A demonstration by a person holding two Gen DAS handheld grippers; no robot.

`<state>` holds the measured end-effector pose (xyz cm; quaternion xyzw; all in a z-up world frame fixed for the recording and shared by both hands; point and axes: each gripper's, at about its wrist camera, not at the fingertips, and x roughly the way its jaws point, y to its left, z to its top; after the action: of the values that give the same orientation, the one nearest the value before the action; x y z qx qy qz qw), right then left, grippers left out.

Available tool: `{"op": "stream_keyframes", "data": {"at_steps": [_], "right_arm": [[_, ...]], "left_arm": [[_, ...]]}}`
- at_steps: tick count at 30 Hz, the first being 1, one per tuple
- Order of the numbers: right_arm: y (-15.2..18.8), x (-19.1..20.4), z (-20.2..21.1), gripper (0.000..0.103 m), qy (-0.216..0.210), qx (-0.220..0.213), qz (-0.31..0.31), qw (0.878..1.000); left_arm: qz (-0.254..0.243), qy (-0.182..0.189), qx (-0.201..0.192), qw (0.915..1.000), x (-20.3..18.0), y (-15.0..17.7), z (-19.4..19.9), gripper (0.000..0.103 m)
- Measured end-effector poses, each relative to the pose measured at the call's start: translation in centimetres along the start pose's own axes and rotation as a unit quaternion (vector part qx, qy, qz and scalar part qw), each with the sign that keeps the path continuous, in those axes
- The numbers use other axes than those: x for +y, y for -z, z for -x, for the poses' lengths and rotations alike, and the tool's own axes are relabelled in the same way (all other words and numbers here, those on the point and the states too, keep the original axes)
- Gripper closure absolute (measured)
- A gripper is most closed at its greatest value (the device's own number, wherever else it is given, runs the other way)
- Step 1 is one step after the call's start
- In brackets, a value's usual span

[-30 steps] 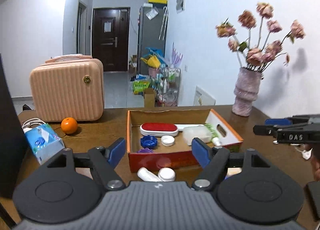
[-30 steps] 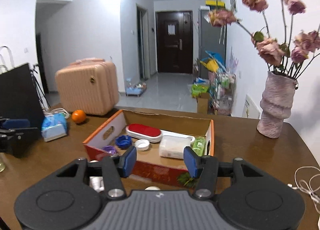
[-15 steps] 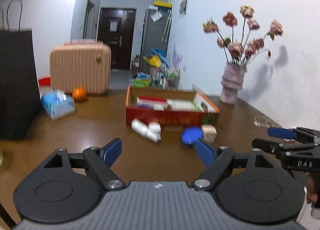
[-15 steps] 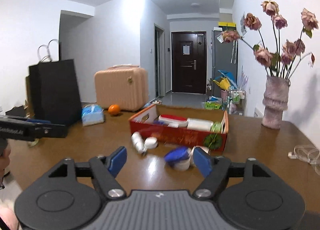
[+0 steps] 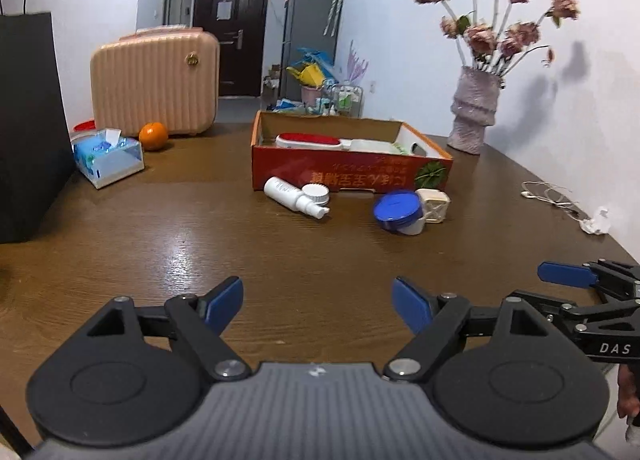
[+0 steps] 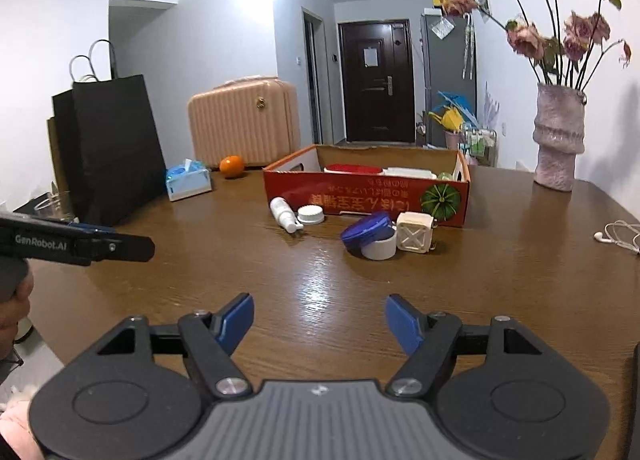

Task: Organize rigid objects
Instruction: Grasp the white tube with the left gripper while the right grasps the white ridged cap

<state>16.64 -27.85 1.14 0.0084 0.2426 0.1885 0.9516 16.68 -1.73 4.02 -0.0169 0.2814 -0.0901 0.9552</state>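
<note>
Both tongs have pulled back from the red cardboard box (image 5: 352, 176), which a second ago filled the near view and now sits well ahead of them on the brown surface (image 5: 280, 260). Left tongs (image 5: 318, 302) and right tongs (image 6: 319, 320) hover with jaws spread wide, holding nothing. Ahead of both, just in front of the box, lie a white bottle (image 5: 294, 196) touching a white ribbed cap (image 5: 316, 193), and further right a blue-lidded jar (image 6: 370, 234) against a cream square container (image 6: 415, 238).
</note>
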Motion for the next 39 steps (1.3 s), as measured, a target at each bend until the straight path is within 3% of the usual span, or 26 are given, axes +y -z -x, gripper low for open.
{"op": "stream_keyframes", "data": {"at_steps": [3, 6, 12, 17, 22, 25, 29, 31, 33, 36, 39], "right_arm": [[-0.6, -0.6, -2.0, 0.034, 0.003, 0.012, -0.003, 1.000], [-1.7, -1.5, -4.4, 0.039, 0.006, 0.017, -0.013, 1.000], [-5.4, -2.2, -10.4, 0.047, 0.005, 0.016, 0.011, 1.000], [-8.8, -1.6, -16.7, 0.050, -0.014, 0.025, 0.035, 0.999], [-10.6, -1.0, -22.3, 0.054, -0.021, 0.065, 0.053, 0.996], [-11.0, -0.3, -25.0, 0.054, -0.020, 0.085, 0.064, 0.994], [-11.5, 0.8, -28.1, 0.054, -0.023, 0.104, 0.070, 0.992], [-11.4, 1.3, -29.3, 0.056, -0.031, 0.111, 0.071, 0.991], [-11.2, 1.7, -30.4, 0.056, -0.030, 0.119, 0.072, 0.990], [-11.0, 1.8, -31.4, 0.060, -0.026, 0.130, 0.067, 0.989], [-10.9, 1.6, -31.2, 0.064, -0.029, 0.127, 0.064, 0.989]], "left_arm": [[0.014, -0.007, 0.014, 0.9998, 0.6, -0.5, -2.3, 0.023], [0.034, -0.014, 0.023, 0.9991, 1.6, -1.9, -5.3, 0.033], [0.073, -0.018, 0.023, 0.9969, 3.4, -7.2, -13.9, 0.042], [0.086, -0.016, 0.063, 0.9942, 4.8, -10.3, -22.3, 0.048], [0.079, -0.018, 0.104, 0.9913, 6.0, -10.3, -27.8, 0.055], [0.084, -0.008, 0.099, 0.9915, 6.8, -10.2, -28.0, 0.065], [0.031, -0.004, 0.093, 0.9952, 6.7, -9.6, -26.0, 0.073], [0.013, 0.005, 0.090, 0.9958, 6.9, -9.3, -25.2, 0.073], [0.008, -0.013, 0.087, 0.9961, 7.4, -8.8, -24.9, 0.074], [0.033, 0.000, 0.102, 0.9943, 8.4, -8.6, -25.2, 0.075], [0.027, 0.003, 0.097, 0.9949, 8.3, -8.5, -25.1, 0.075]]}}
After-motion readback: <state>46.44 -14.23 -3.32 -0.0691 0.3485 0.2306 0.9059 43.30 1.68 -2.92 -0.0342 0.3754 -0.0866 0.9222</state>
